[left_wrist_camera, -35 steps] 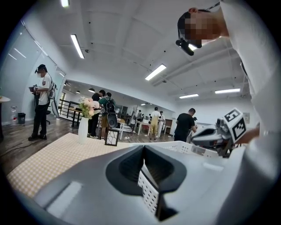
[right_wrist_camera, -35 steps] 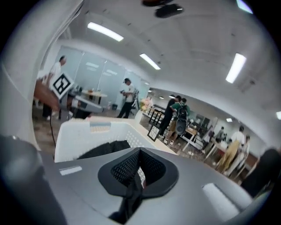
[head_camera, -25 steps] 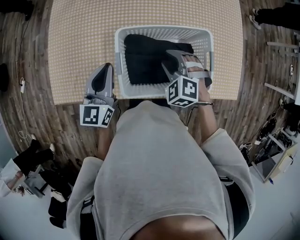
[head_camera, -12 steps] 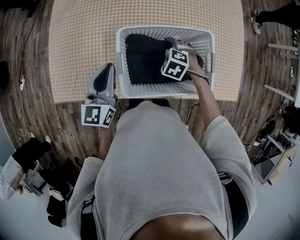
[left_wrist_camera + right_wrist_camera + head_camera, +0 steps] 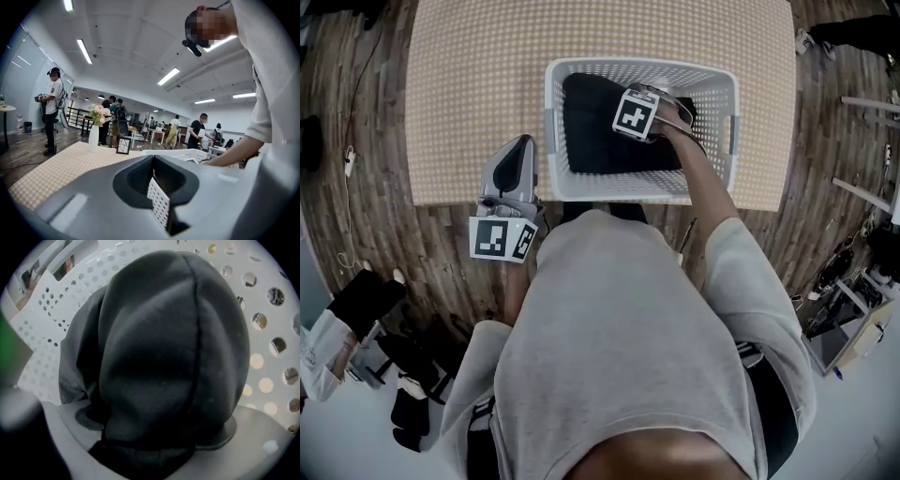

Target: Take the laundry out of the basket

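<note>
A white perforated laundry basket [image 5: 727, 103] stands on the beige table [image 5: 469, 84], with dark laundry [image 5: 591, 131] filling it. My right gripper [image 5: 667, 101] reaches down into the basket's right half. In the right gripper view a dark bundle of cloth [image 5: 168, 348] bulges between the wide-spread jaws of the right gripper [image 5: 154, 427], with the basket wall [image 5: 267, 333] behind; I see no pinch on it. My left gripper [image 5: 522, 142] rests at the table's near edge, left of the basket. The left gripper [image 5: 159, 187] is shut and holds nothing.
A vase of flowers [image 5: 95, 129] and a small frame [image 5: 123, 145] stand on the far part of the table. Several people [image 5: 50, 112] stand about the room behind. Wooden floor [image 5: 356, 216] surrounds the table, with shelving and clutter at the right [image 5: 853, 300].
My right gripper has moved from the basket's near rim forward and down onto the dark laundry. The left gripper has stayed in place.
</note>
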Available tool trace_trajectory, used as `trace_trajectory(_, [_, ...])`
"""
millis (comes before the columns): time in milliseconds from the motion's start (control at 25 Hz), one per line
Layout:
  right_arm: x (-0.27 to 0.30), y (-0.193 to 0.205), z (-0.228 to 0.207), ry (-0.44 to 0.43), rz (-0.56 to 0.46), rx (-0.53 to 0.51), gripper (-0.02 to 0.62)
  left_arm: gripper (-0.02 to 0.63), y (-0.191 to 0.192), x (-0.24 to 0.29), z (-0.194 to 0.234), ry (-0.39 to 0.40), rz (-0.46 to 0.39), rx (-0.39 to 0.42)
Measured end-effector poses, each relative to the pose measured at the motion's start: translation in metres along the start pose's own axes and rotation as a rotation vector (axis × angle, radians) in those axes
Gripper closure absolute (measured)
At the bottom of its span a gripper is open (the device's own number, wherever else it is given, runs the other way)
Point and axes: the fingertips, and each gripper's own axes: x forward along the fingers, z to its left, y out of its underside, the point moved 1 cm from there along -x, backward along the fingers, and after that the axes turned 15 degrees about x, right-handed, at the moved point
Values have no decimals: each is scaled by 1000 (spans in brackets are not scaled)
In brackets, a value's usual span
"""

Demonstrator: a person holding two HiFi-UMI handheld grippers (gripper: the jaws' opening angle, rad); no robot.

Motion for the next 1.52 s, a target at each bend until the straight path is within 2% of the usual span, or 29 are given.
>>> trace_trajectory(120, [-2, -2, 1, 13, 0, -7, 56, 595, 2, -1, 1, -5, 2, -4])
trace_trajectory(320, [-5, 2, 9, 21, 26, -14, 129, 595, -3, 0, 2, -8, -11, -1])
trace_trajectory(440, [-4, 5, 21, -16, 42, -54, 239, 595, 0, -2, 5, -18, -12, -6])
trace_trajectory(480, [-3, 5, 26, -34, 47, -81, 308, 595, 0, -2, 5, -20, -12, -7])
trace_trajectory(560, [-4, 6, 34, -55, 51, -135, 406, 595, 0, -2, 6, -24, -13, -6])
trace_trajectory(600, [-5, 7, 37, -56, 48, -151, 426, 595, -1, -3, 6, -25, -15, -5])
trace_trajectory(840, [-10, 7, 39, -29, 1, -144, 440, 595, -8, -4, 5, -23, -30, -7])
trace_trajectory(1080, [-21, 5, 43, 73, -71, -162, 472, 595, -19, -4, 2, -16, -65, 0])
trace_trajectory(1320, [-59, 0, 35, 241, -199, -118, 482, 595, -36, -9, -4, -4, -105, 17])
trace_trajectory(1520, [-105, -4, 19, 416, -324, -70, 485, 595, -46, -17, -16, 13, -136, 39])
